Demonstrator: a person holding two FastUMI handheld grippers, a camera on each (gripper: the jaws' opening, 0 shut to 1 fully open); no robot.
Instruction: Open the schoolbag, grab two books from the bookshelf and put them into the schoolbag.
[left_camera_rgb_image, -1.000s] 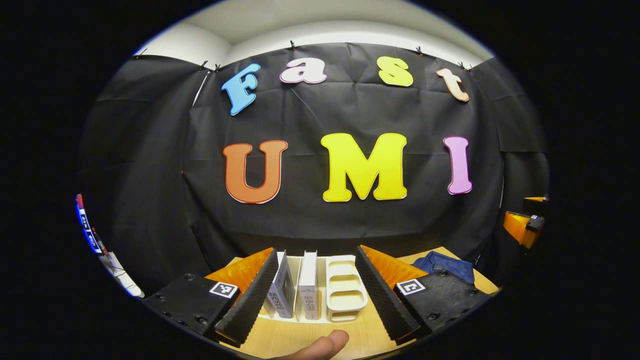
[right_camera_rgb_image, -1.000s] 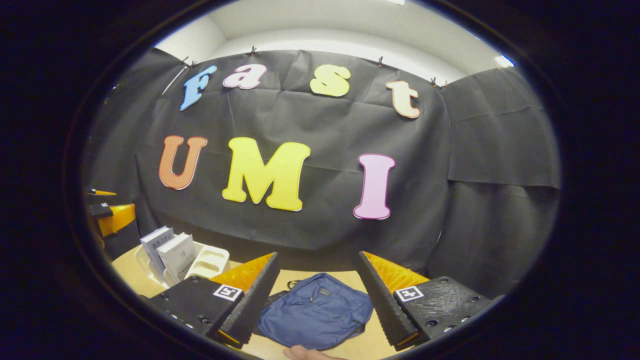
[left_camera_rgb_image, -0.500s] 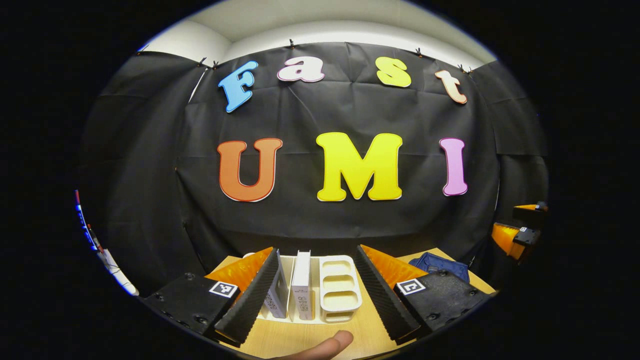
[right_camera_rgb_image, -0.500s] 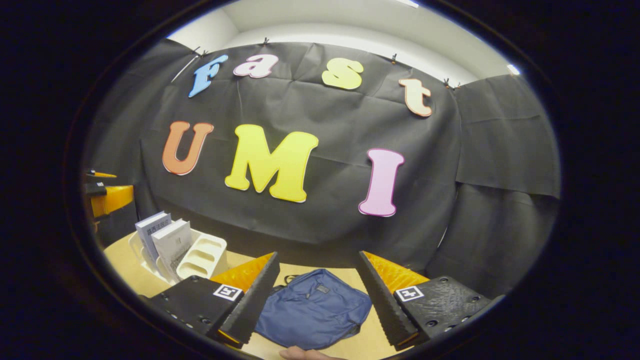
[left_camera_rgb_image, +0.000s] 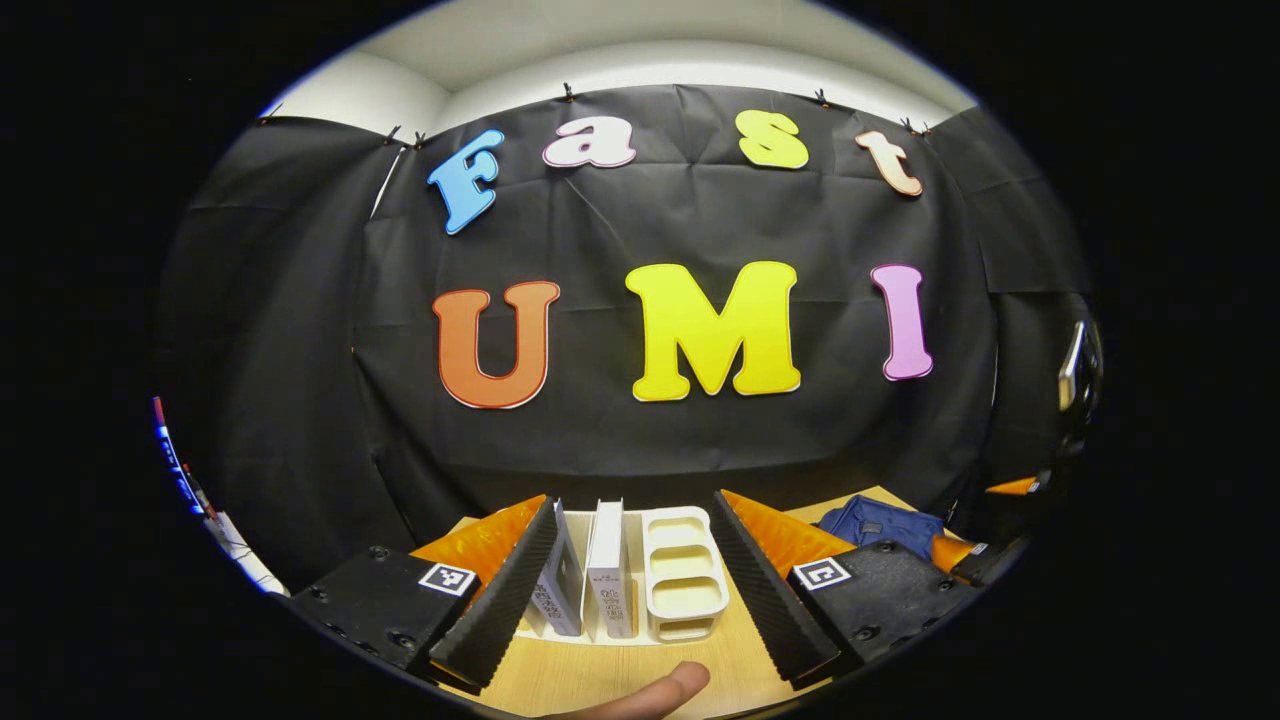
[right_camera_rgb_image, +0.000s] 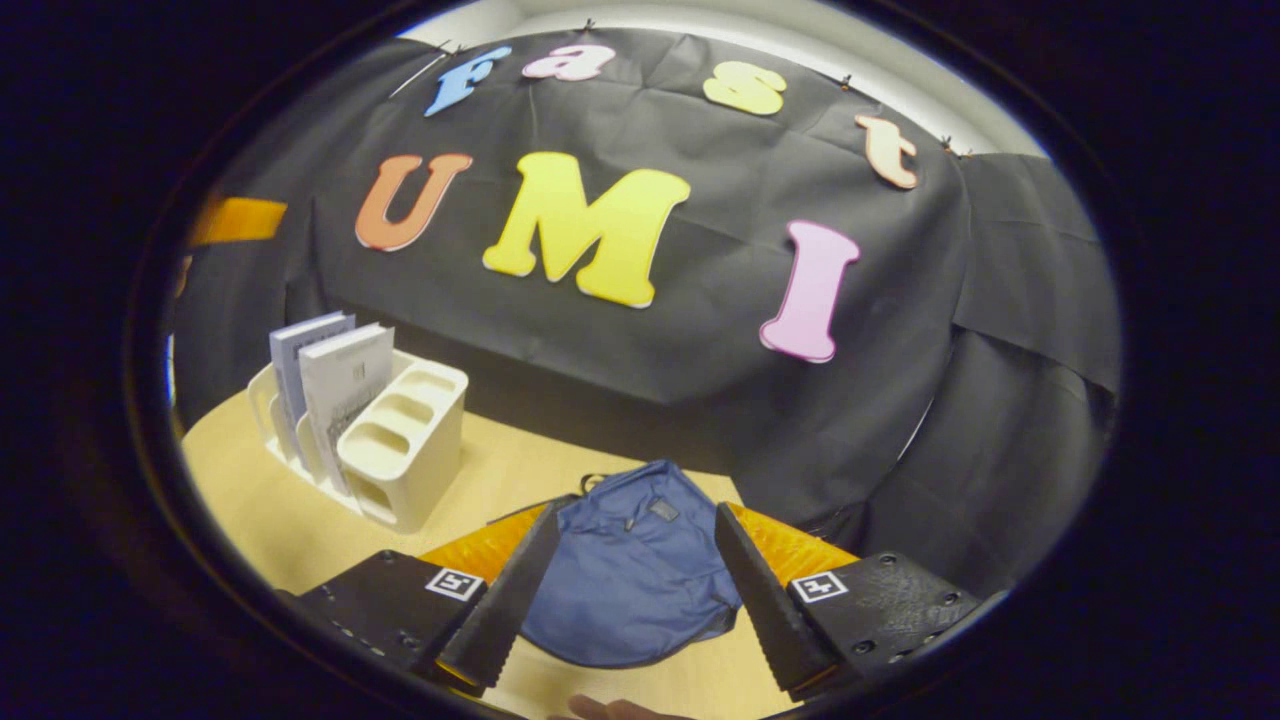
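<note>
While its fingers stand spread with nothing between them, the right gripper (right_camera_rgb_image: 630, 595) hangs above the blue schoolbag (right_camera_rgb_image: 630, 580), which lies flat and still closed on the table (right_camera_rgb_image: 260, 500) straight ahead of it. This gripper is the nearer one for opening it. The left gripper (left_camera_rgb_image: 630, 590), also spread and empty, faces the white bookshelf (left_camera_rgb_image: 680, 575), where two books (left_camera_rgb_image: 605, 570) stand upright side by side

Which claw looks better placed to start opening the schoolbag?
Right, I'd say. The right claw hangs open directly over the schoolbag, while the left claw faces the bookshelf.
</note>
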